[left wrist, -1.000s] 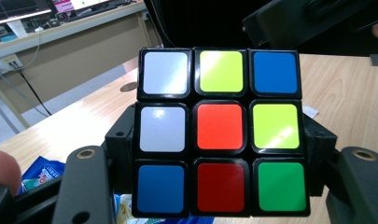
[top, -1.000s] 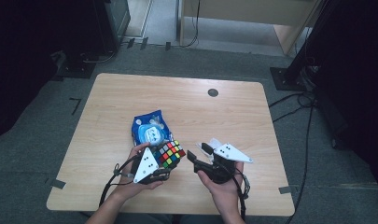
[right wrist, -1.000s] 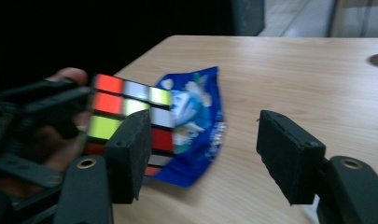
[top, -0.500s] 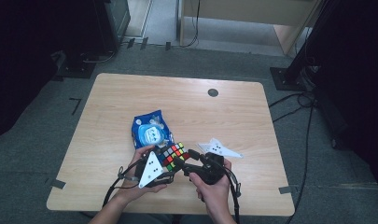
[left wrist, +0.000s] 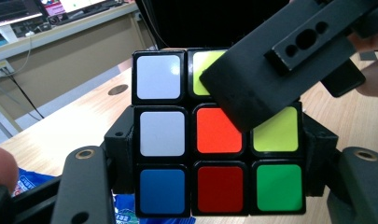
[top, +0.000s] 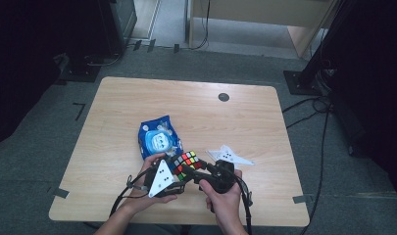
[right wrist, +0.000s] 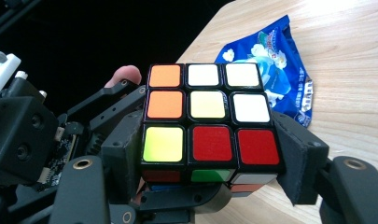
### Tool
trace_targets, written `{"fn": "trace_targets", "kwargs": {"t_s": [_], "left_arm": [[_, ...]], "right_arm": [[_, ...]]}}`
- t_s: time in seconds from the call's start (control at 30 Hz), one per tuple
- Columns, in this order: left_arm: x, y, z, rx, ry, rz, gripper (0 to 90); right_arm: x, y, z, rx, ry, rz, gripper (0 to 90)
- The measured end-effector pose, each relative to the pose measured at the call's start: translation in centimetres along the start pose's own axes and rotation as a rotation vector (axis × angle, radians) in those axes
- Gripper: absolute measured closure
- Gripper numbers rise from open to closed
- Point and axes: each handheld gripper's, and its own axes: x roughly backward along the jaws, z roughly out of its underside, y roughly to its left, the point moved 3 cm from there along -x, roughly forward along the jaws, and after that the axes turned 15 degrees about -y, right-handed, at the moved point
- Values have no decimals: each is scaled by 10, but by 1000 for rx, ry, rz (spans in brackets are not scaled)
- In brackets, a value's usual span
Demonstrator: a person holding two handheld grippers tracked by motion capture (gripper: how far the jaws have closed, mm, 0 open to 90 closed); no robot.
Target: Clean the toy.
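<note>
In the high view the cube (top: 187,162) is held up just in front of the blue packet (top: 158,138), near the table's (top: 137,93) front edge, with the left gripper (top: 175,171) clamped on it and the right gripper (top: 190,172) closed in on its near side. Its faces are mixed colours, so the solving looks far from done, with most turns left. Against the earlier high frames, the right gripper, which stood a little apart from the cube, has come in against it, and its jaws have just been closing round the cube. In the left gripper view the cube (left wrist: 214,135) sits between the two pads, pressed at both sides; the right gripper's jaw crosses its upper right corner. In the right gripper view the cube (right wrist: 207,116) fills the gap, the pads (right wrist: 298,154) gripping its lowest layer, the packet (right wrist: 275,65) beyond it.
</note>
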Motion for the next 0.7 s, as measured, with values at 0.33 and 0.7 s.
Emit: {"fn": "trace_targets", "kwargs": {"t_s": [0.33, 0.7], "left_arm": [[4, 6, 7, -42, 19, 1, 286], [4, 5, 8, -91, 29, -16, 282]], "right_arm": [[21, -7, -33, 64, -31, 40, 347], [15, -3, -28, 82, 87, -1, 346]]}}
